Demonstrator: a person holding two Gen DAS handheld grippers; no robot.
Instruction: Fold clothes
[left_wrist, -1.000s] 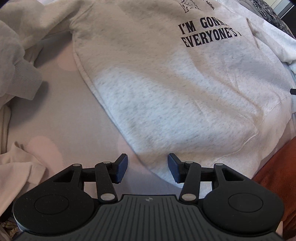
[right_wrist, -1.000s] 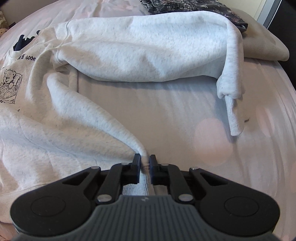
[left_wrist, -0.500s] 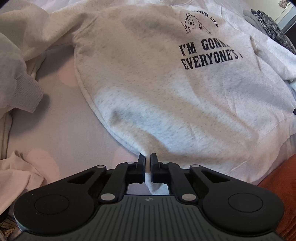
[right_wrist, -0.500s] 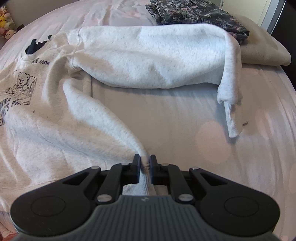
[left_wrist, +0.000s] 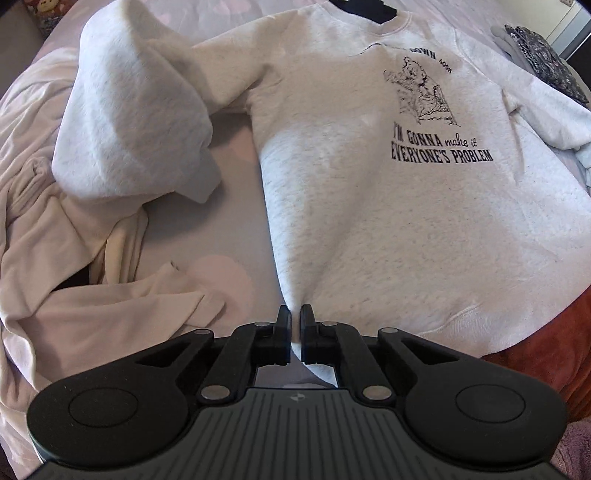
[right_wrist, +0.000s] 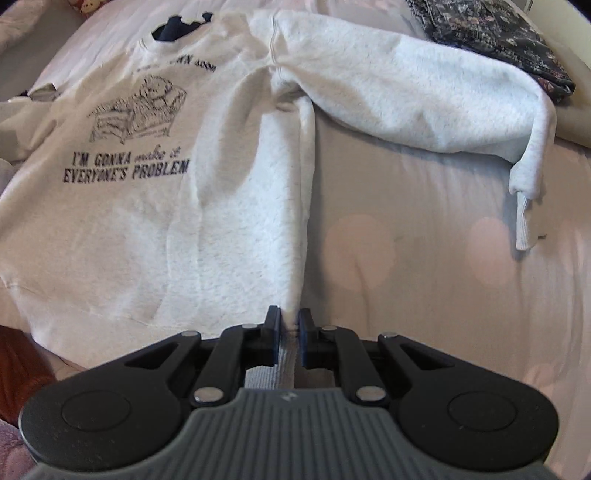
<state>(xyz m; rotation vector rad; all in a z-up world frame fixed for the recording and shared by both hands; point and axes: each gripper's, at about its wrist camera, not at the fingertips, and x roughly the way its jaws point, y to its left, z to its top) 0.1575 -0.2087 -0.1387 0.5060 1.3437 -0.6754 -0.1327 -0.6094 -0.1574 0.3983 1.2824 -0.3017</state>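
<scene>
A light grey sweatshirt (left_wrist: 388, 206) with black print lies front up on the bed, also in the right wrist view (right_wrist: 155, 221). My left gripper (left_wrist: 294, 325) is shut on its hem at the left bottom corner. My right gripper (right_wrist: 287, 328) is shut on the ribbed hem at the right bottom corner. The body is pulled taut toward me. Its left sleeve (left_wrist: 133, 110) is bunched up at the left. Its right sleeve (right_wrist: 424, 96) lies out to the right with the cuff hanging down.
The bed sheet (right_wrist: 406, 240) is pale pink with dots. A cream garment (left_wrist: 74, 258) lies crumpled at the left. A dark floral folded garment (right_wrist: 491, 29) sits on a beige one at the far right. An orange-red cloth (left_wrist: 535, 343) lies at the near edge.
My left gripper closed on the hem's left corner. Both grippers pulled back toward me, stretching the sweatshirt body flat, so more of the print and neckline shows.
</scene>
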